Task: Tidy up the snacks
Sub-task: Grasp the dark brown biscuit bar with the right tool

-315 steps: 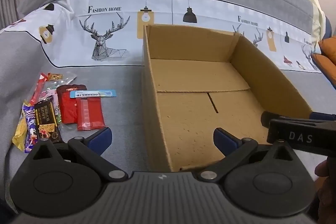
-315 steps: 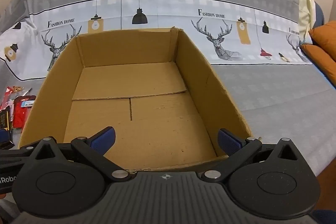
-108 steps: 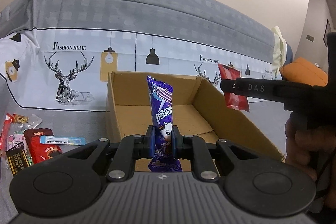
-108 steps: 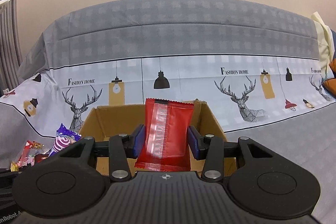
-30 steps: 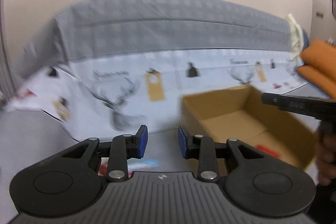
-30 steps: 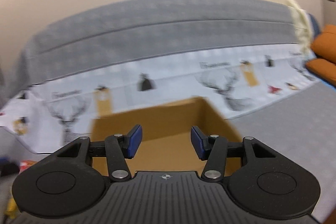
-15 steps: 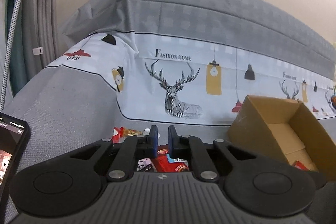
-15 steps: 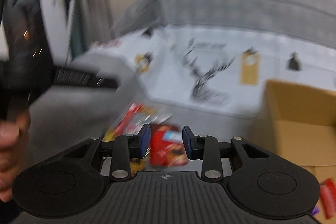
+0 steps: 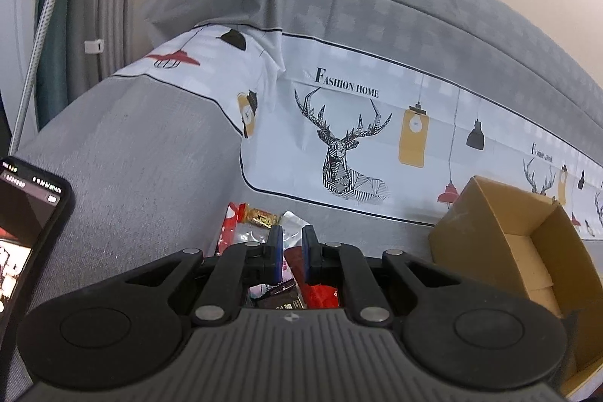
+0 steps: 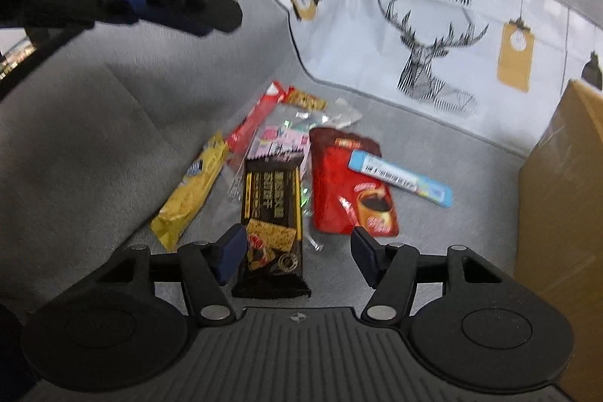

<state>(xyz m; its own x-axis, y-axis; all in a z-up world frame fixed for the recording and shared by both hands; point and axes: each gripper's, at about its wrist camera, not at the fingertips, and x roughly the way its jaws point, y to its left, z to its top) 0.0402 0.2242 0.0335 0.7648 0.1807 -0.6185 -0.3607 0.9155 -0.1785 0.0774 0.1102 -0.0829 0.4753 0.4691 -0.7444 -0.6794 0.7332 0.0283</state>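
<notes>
Right gripper jaws are opening around the black-and-gold foil chocolate bar, left of the brown cardboard box, so I'd centre it first; left gripper nearly shut, empty.

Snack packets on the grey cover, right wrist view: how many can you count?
7, all in one pile: yellow, red stick, gold, clear, black, red coffee, blue. Others may hide underneath.

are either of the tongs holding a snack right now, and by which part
Neither. The left tongs are shut on nothing; the right tongs are opening over the black bar, not pressing it.
</notes>
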